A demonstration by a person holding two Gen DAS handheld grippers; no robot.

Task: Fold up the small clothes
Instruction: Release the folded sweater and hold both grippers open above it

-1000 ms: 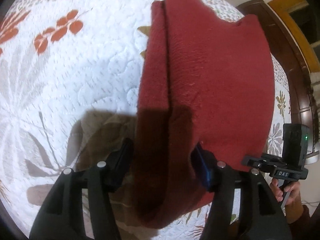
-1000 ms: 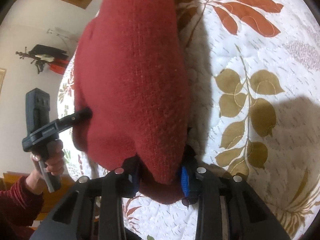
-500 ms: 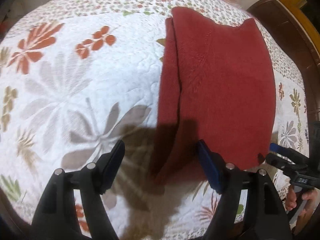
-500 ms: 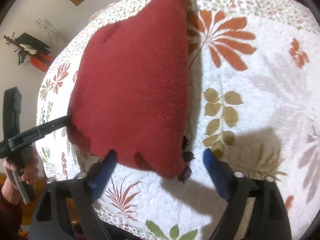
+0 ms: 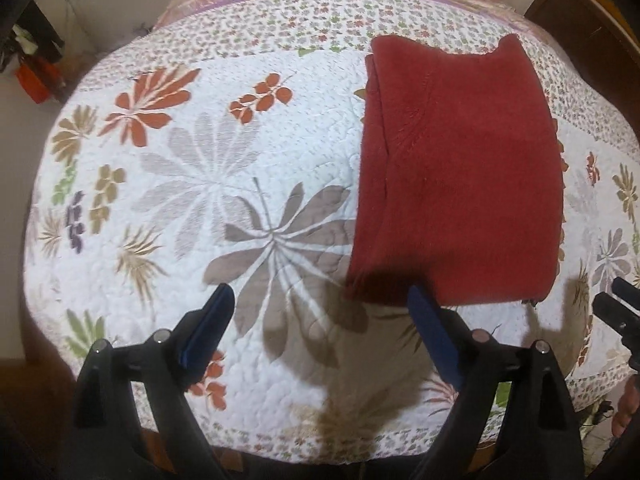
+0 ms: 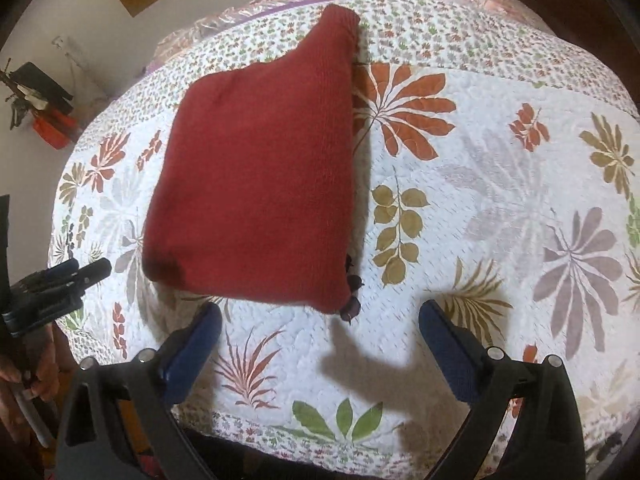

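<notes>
A second ago both grippers were clamped on the near edge of the red garment (image 5: 460, 168), holding it up off the bed; half a second ago they had let go and begun to back away. Now the garment lies flat and folded on the quilt (image 5: 200, 184), and both grippers have pulled back toward the near edge of the bed, so that far more of the floral cover shows. Nearest the left camera, the left gripper (image 5: 320, 320) stands spread wide with nothing between its blue pads (image 5: 208, 320); its right pad overlaps the garment's near hem in the picture, though whether it touches the cloth cannot be told. At the right edge of that view the tip of the right gripper (image 6: 320, 332) and a bit of a hand (image 5: 626, 404) show. In the right view the right gripper is likewise spread wide and empty, its pads short of the garment's near hem, with a small dark trim (image 6: 351, 292) peeking from the garment's near right corner. A hand (image 6: 24, 376) holds the left gripper at the left edge. Beyond, the garment stretches away toward the quilt's small-flowered border, a narrow part reaching farthest, and a dark wooden headboard (image 5: 580, 12) stands behind.
</notes>
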